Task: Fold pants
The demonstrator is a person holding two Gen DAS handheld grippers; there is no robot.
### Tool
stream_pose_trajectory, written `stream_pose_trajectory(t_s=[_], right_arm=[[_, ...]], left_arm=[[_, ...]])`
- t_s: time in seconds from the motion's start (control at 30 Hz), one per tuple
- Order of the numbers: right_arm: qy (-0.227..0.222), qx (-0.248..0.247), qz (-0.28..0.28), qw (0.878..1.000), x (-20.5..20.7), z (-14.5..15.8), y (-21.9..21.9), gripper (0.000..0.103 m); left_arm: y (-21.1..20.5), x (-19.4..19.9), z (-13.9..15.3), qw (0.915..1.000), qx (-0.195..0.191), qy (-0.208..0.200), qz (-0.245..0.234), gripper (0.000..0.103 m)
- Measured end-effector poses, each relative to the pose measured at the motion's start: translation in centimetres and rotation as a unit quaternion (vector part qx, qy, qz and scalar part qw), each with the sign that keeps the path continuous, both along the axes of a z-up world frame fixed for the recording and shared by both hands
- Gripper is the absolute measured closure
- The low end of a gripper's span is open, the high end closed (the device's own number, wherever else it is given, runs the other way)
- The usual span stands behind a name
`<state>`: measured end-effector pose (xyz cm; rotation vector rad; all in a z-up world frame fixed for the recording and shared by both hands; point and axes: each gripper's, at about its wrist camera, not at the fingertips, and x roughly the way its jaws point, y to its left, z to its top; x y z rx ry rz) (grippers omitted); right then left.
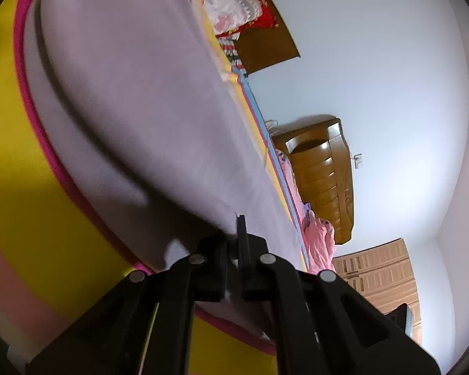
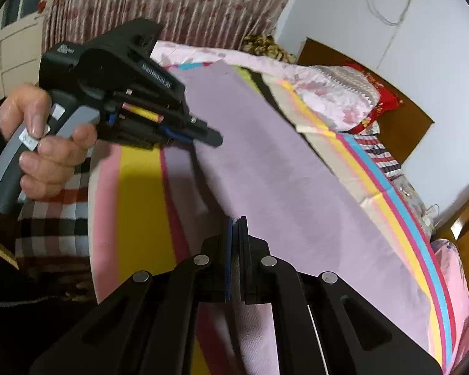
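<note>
- My left gripper (image 1: 234,234) has its fingers (image 1: 241,228) pinched on a fold of the pants (image 1: 147,118), so the cloth between them is hidden.
- The top of the pants runs off the upper edge of my left view.
- Under my right gripper (image 2: 236,231), the near end of the pants (image 2: 265,168) is covered by the black frame.
- The tip of my left gripper (image 2: 209,137) is blurred in the right view; I cannot tell how much cloth it holds.
- The bed (image 2: 140,193) under the pants is covered.
</note>
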<state>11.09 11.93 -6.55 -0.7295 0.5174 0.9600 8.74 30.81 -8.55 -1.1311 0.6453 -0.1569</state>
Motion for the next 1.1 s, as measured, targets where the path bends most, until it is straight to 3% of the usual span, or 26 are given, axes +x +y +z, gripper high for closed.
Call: stream_pose_trajectory(t_s=[0.07, 0.13, 0.2, 0.27, 0.3, 0.5, 0.6, 0.77, 1.07, 1.1], right_arm=[[-0.013, -0.005, 0.008, 1.000, -0.5, 0.5, 0.0, 0.101], [-0.016, -0.005, 0.015, 1.000, -0.9, 0.9, 0.1, 0.101], [0.003, -0.019, 0.020, 1.000, -0.7, 0.0, 0.4, 0.101], [0.011, -0.046, 0.023, 0.999, -0.6, -2.0, 0.8, 0.101], [0.011, -0.036, 0.021, 0.999, -0.7, -2.2, 0.7, 0.100], [-0.003, -0.031, 0.017, 0.999, -1.6, -0.9, 0.6, 0.100], [0.009, -0.041, 0.016, 0.999, -1.5, -2.1, 0.7, 0.100], [0.000, -0.032, 0.014, 0.999, -2.0, -1.3, 0.8, 0.099], [0.026, -0.027, 0.012, 0.999, -1.6, -2.1, 0.7, 0.095], [0.029, -0.026, 0.012, 0.999, -1.5, -2.1, 0.7, 0.094]], left_arm=[[-0.5, -0.8, 1.7, 0.9993, 0.036, -0.014, -0.001, 0.099], [-1.1, -1.4, 3.7, 0.9950, 0.098, -0.023, -0.002, 0.099], [-1.4, -1.4, 3.8, 0.9919, 0.126, -0.010, -0.009, 0.099], [-1.1, -0.6, 1.5, 0.9938, 0.105, 0.031, -0.016, 0.098], [-0.7, -0.5, 0.2, 0.9949, 0.088, 0.046, -0.013, 0.097], [-1.0, -1.8, 1.7, 0.9937, 0.111, 0.017, 0.005, 0.098], [-1.1, -1.7, 1.2, 0.9934, 0.112, 0.026, 0.005, 0.098], [-0.8, -2.5, 1.0, 0.9925, 0.118, 0.031, 0.006, 0.098], [0.1, -2.6, 0.2, 0.9951, 0.088, 0.036, 0.027, 0.095], [0.5, -2.7, 0.3, 0.9961, 0.077, 0.031, 0.030, 0.087]])
